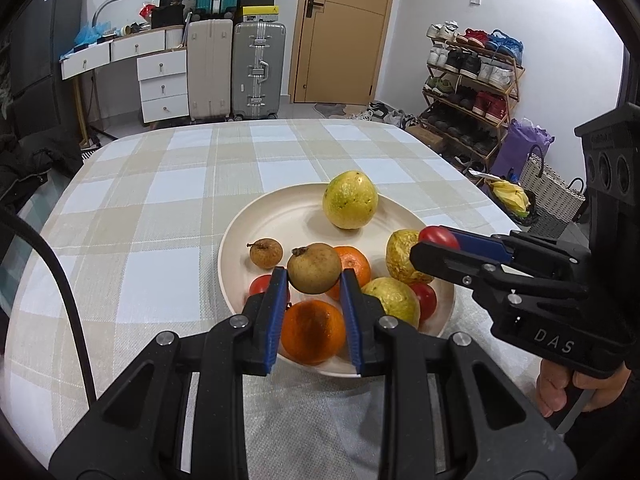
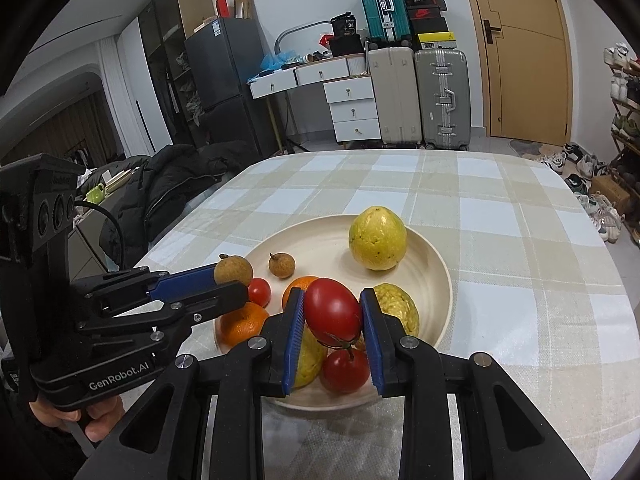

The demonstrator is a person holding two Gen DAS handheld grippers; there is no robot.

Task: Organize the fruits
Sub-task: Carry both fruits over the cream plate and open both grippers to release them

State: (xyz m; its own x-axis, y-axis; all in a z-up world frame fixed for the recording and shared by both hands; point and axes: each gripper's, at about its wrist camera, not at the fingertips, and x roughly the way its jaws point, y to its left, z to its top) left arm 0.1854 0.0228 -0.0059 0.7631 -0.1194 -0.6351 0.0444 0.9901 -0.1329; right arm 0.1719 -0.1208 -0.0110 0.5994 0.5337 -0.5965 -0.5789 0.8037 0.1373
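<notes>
A cream plate (image 1: 256,232) (image 2: 434,276) on the checked tablecloth holds mixed fruit. My left gripper (image 1: 314,280) is shut on a brown longan (image 1: 315,267) and holds it above the plate; it shows at the left of the right wrist view (image 2: 233,272). My right gripper (image 2: 333,312) is shut on a red tomato (image 2: 333,313) above the plate; in the left wrist view the tomato (image 1: 438,237) peeks over its fingers. On the plate lie a second longan (image 1: 265,253), two oranges (image 1: 313,331), yellow guavas (image 1: 350,200) and more tomatoes (image 2: 345,370).
The table (image 1: 160,208) has bare cloth to the left of and behind the plate. Beyond it stand suitcases (image 1: 258,70), white drawers (image 1: 164,84), a door (image 1: 344,32) and a shoe rack (image 1: 472,80). A dark jacket (image 2: 172,188) lies left of the table.
</notes>
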